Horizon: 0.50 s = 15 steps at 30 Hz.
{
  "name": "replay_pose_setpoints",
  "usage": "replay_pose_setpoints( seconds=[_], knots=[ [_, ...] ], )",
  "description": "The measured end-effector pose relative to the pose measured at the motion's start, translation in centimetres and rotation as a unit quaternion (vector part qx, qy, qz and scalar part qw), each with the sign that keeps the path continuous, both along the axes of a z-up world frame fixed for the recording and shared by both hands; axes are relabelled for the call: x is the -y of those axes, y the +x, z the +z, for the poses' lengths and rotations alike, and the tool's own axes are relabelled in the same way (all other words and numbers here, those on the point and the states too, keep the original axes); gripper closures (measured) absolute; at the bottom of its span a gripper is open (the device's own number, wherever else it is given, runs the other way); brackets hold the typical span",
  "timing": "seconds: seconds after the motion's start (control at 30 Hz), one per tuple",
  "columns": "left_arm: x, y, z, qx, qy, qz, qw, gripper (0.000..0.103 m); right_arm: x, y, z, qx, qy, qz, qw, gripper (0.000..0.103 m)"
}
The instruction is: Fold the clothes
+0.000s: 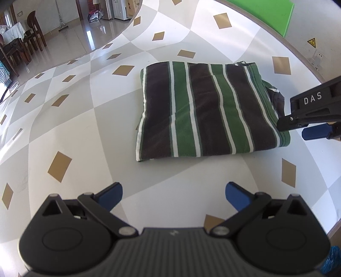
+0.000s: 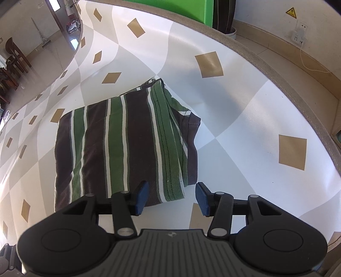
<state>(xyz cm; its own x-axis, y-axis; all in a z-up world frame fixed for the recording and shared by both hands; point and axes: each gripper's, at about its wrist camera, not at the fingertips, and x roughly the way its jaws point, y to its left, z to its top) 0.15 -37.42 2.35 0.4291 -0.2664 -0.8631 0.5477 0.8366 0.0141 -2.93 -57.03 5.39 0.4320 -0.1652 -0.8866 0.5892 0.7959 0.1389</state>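
Striped cloth in dark brown, green and white [image 1: 200, 110] is lying folded into a thick, roughly square bundle on the table's glossy covering of white and grey checks with tan diamonds [image 1: 70, 132]. Its layered hemmed edges are stacking up along the side nearest your right hand, and a dark brown flap [image 2: 192, 125] is poking out from under that edge.

You are holding the left gripper [image 1: 173, 198] over bare table on the near side of the bundle, well apart from it, with its blue-padded jaws standing wide and nothing between them.

You are holding the right gripper [image 2: 172, 198] above the near corner of the bundle's hemmed edge. Its jaws are parted to a moderate gap, and the blue pads [image 2: 141, 197] are pressing on nothing; whether the left pad is brushing the fabric below it cannot be told.

A bright green panel [image 1: 266, 15] is standing beyond the table's far rim, and dark wooden chairs [image 1: 34, 32] are sitting on the shiny floor in the background.
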Motion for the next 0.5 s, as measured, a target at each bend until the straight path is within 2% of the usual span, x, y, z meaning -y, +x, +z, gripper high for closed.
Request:
replay_pose_setpoints(
  seconds=[0.5],
  knots=[
    [-1.9,-1.7,1.4,0.002,-0.006,0.012,0.9999,0.0,-2.1,-1.9,1.3,0.015,-0.007,0.016,1.0,0.056]
  ],
)
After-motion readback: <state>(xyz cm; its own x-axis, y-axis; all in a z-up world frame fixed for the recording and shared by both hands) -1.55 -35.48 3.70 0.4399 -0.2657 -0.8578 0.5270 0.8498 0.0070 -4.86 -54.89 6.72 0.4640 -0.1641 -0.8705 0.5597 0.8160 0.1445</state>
